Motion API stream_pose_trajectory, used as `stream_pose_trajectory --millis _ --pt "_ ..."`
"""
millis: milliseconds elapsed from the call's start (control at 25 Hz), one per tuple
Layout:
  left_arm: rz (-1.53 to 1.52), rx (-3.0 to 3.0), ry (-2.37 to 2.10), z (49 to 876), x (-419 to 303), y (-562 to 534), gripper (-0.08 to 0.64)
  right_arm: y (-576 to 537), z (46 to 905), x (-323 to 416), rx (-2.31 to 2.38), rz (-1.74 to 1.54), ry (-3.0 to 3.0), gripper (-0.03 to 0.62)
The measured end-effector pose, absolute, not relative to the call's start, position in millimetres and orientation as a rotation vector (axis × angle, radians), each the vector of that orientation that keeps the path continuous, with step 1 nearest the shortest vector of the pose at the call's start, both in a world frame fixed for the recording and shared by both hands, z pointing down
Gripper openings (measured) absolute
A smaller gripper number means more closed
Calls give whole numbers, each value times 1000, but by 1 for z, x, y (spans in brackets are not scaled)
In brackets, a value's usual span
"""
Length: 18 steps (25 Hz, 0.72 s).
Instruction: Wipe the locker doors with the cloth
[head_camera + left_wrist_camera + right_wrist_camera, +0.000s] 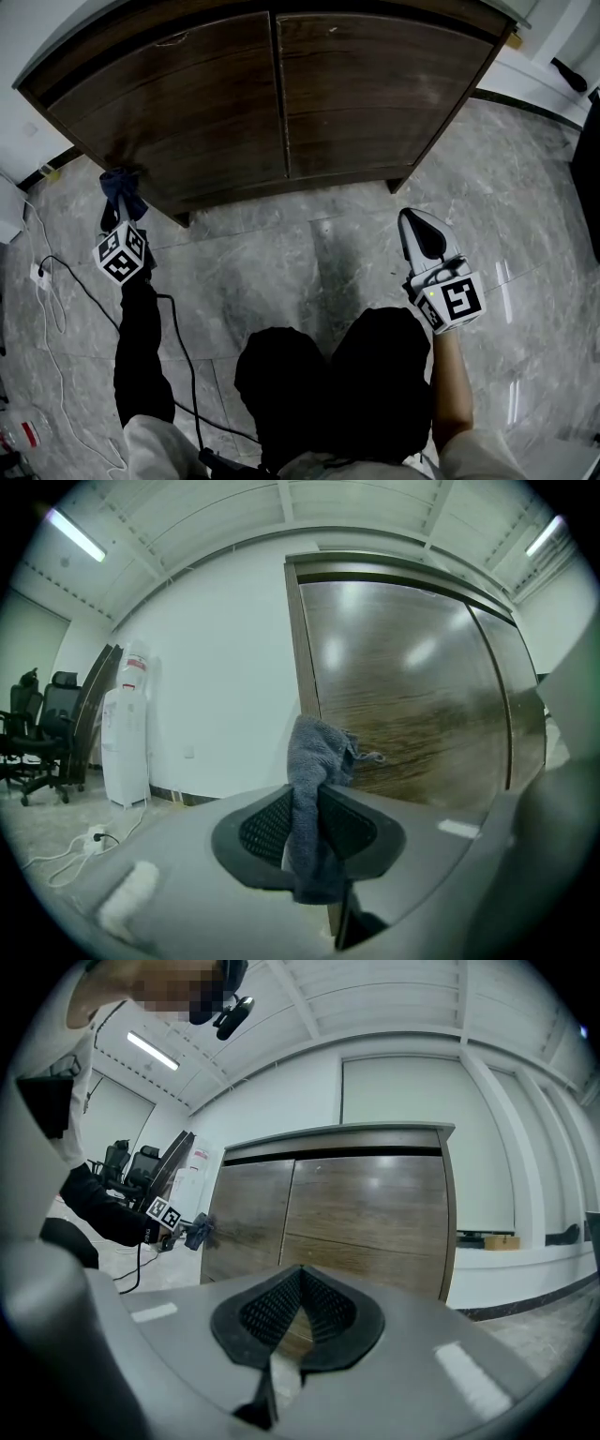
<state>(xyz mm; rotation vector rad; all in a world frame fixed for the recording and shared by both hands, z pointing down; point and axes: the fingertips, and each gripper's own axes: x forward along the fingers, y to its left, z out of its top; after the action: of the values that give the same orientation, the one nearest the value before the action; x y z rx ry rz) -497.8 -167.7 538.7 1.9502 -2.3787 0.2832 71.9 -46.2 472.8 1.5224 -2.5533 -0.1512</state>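
Cloth [319, 752], grey: pinched between the jaws of the left gripper [312, 803], seen at centre left of the head view, by the lower left corner of the locker doors [281, 103]. Right gripper [301, 1274]: jaws pressed together, nothing between, lower right. Doors: two, dark wood, shut, upper frame.

Bright, even light from ceiling strips [77, 534], soft glare patches on locker doors [412, 658], pale streaks on floor [507, 281], strong fisheye bending, dark corners, near foreground blurred.
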Motion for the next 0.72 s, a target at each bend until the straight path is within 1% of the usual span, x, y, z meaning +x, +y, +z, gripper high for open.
stream_pose_trajectory --millis 120,360,720 --pt "284 1995 -2366 534 -482 -154 81 -45 475 70 1520 -144 -2566 5" --pt "219 2169 -2242 519 -407 -139 81 -44 479 73 1517 -129 -2589 5" --pt "200 2492 -1885 507 -240 -147 81 -44 487 111 1589 -88 -2590 6"
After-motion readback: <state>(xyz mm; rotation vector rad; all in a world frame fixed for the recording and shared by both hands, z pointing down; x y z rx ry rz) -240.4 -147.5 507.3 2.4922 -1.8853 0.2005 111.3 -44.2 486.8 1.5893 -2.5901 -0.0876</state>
